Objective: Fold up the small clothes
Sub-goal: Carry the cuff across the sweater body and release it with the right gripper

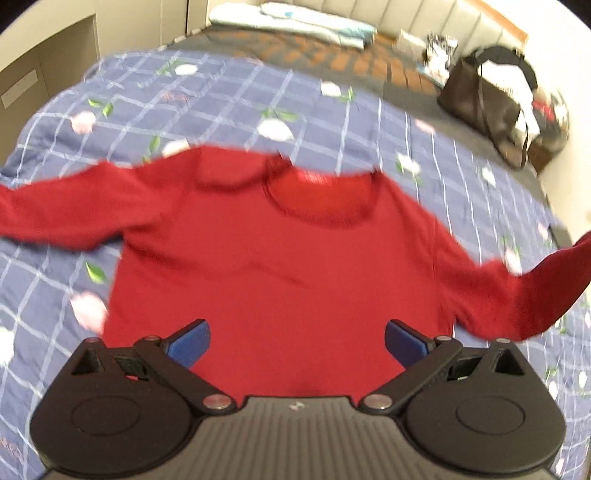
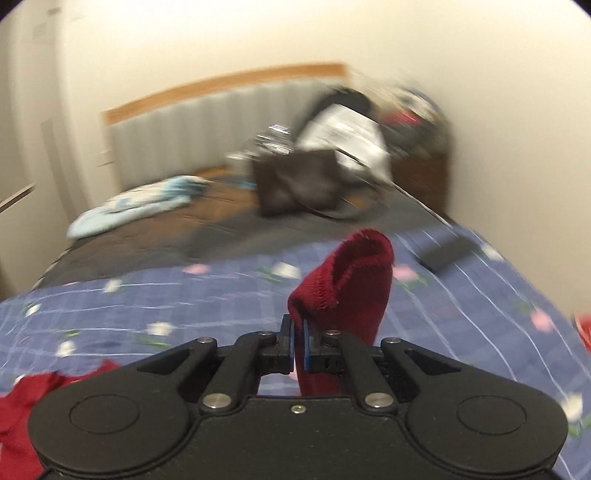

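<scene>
A small red long-sleeved sweater lies spread on a blue checked floral quilt, neck away from me, one sleeve out to the left, the other lifted off to the right. My left gripper is open, empty, hovering over the sweater's lower hem. My right gripper is shut on the red sleeve cuff, which stands up above the fingers, raised over the quilt. More of the sweater shows at that view's lower left.
A dark brown handbag sits on the bed's far right, also in the right wrist view. A light blue folded cloth lies by the padded headboard. A wall runs along the right side.
</scene>
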The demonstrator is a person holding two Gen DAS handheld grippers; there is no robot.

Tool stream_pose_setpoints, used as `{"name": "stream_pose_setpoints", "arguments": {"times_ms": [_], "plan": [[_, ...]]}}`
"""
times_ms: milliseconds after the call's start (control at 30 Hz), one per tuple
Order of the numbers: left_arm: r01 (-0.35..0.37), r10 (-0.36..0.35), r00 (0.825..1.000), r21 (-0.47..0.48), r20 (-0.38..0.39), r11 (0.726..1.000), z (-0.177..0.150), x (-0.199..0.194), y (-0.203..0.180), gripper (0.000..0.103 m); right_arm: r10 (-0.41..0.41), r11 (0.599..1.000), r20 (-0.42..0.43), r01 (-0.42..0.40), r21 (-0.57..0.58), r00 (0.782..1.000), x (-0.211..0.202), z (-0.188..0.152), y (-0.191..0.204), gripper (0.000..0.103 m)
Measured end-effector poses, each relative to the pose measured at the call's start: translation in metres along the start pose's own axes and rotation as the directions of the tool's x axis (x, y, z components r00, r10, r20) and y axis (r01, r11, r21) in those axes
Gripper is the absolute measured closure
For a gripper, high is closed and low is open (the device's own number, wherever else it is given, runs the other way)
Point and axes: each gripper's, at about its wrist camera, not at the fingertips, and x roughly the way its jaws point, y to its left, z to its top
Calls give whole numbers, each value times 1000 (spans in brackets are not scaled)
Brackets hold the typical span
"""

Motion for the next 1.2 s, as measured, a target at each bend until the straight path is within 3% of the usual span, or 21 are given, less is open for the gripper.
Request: {"name": "stream_pose_setpoints", "arguments": {"times_ms": [133, 267, 467, 700, 767, 900, 1000, 1200], "plan": [[19, -18, 999, -20, 41, 1000, 21, -7, 36, 0, 104, 987, 14, -101, -127, 994, -10, 10, 89, 99], [30, -27, 998, -51, 59, 998, 35, -3, 78, 0, 185, 965, -12, -184, -189, 983, -6, -4, 175, 99], [34, -30, 997, -62, 70, 997, 43, 21, 137, 0, 259, 925, -119, -282, -255, 958, 20, -72, 293, 99], [81, -77, 995, -56, 55, 995, 40, 48, 158, 0, 281, 873, -264, -360, -329, 923, 45, -167, 369, 101], [97, -94, 994, -52, 53, 994, 40, 52, 157, 0, 291, 864, -309, -387, -322, 906, 49, -180, 375, 95], [152, -150, 988, -51, 46, 987, 42, 60, 144, 0, 308, 864, -338, -410, -292, 889, 41, -186, 362, 63], [193, -192, 981, -41, 29, 980, 44, 71, 129, 0, 300, 892, -326, -385, -238, 896, 34, -175, 326, 36], [236, -236, 970, 0, -51, 972, 48, 116, 89, 2, 220, 959, -307, -263, -106, 926, 37, -145, 223, 17]]}}
